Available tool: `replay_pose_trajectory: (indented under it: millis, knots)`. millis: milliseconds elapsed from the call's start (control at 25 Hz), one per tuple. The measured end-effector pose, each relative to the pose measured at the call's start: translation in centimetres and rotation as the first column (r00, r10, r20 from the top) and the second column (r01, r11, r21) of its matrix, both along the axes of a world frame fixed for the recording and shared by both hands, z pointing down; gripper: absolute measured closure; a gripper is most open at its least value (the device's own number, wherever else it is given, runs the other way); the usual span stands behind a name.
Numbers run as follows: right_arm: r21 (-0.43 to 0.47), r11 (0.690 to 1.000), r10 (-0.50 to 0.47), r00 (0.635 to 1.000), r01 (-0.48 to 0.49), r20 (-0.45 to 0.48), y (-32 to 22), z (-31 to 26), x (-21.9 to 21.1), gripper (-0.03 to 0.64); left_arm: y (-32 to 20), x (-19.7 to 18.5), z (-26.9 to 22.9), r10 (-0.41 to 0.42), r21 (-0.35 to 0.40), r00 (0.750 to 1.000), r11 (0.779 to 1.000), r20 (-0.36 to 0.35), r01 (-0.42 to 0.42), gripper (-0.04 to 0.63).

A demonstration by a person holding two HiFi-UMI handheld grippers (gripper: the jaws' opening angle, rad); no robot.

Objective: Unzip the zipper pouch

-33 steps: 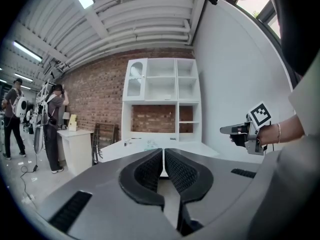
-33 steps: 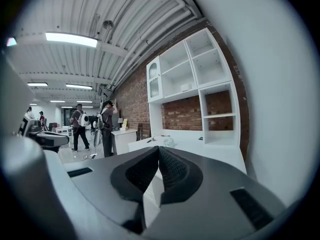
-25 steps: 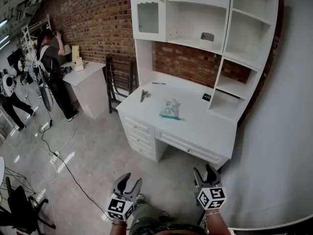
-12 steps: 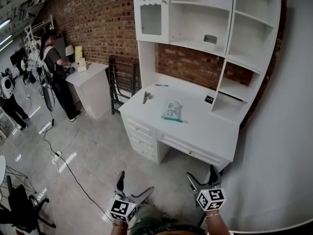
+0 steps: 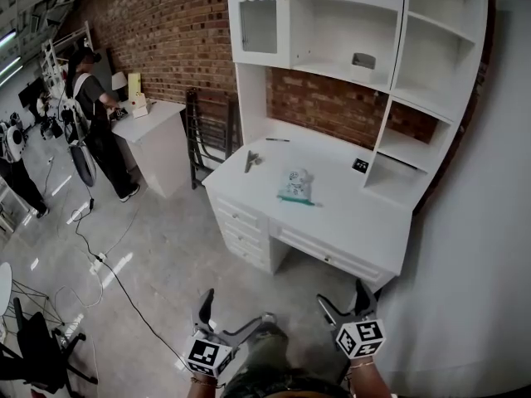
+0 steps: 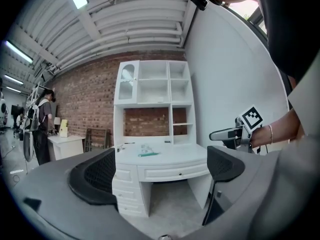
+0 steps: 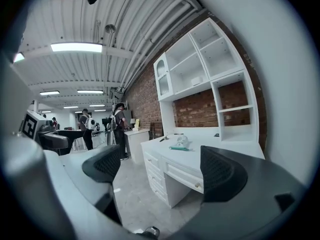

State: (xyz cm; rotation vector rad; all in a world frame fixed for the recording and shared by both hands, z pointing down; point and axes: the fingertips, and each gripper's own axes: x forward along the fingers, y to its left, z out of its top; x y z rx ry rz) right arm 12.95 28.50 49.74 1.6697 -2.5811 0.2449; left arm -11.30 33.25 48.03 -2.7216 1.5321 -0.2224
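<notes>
Zipper pouch (image 5: 296,186) on white desk (image 5: 357,224) under shelves (image 5: 348,25), tool (image 5: 250,161) and pen (image 5: 277,140) nearby

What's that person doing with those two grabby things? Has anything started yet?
A person holds a grabbing tool in each hand, low in front of them. The left tool and the right tool have both just been opening their jaws, and nothing is between them. The small pale zipper pouch with a teal edge lies untouched on the white desk with shelves, some way ahead across the floor. So the unzipping has not started.
</notes>
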Motion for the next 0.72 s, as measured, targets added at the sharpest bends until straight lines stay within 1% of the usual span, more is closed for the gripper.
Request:
replay_pose_trajectory:
  millis: [160,320,400,480,560,600,720]
  knots:
    - [0.011,1.000,-0.010,1.000,0.011,-0.028,-1.5,0.0,0.3,0.126,-1.8,0.6,0.4,0.015,-0.010,1.000,1.000,0.000,-0.015,0.040]
    - [0.004,1.000,0.023,0.999,-0.023,-0.034,-3.2,0.6,1.0,0.126,-4.0,1.1,0.6,0.032,-0.010,0.999,0.999,0.003,-0.032,0.040]
    - [0.017,0.999,0.040,0.998,-0.040,-0.042,-4.5,0.4,1.3,0.126,-5.6,1.2,0.4,0.038,-0.002,0.999,0.999,0.007,-0.038,0.040]
    - [0.024,0.999,0.046,0.998,-0.045,-0.032,-6.0,0.4,1.4,0.126,-7.3,1.2,0.7,0.044,-0.006,0.999,0.999,0.009,-0.044,0.040]
    - [0.010,0.999,0.041,0.999,-0.041,0.004,-7.7,0.5,1.3,0.121,-9.0,1.2,1.3,0.056,-0.030,0.998,0.998,0.011,-0.056,0.040]
    - [0.003,0.999,0.040,0.999,-0.040,0.021,-8.6,0.5,1.2,0.107,-9.8,1.3,1.5,0.066,-0.042,0.998,0.997,0.013,-0.066,0.040]
    - [0.003,0.999,0.041,0.999,-0.042,0.018,-11.4,0.3,1.0,0.084,-12.6,1.6,1.7,0.095,-0.057,0.995,0.994,0.024,-0.094,0.040]
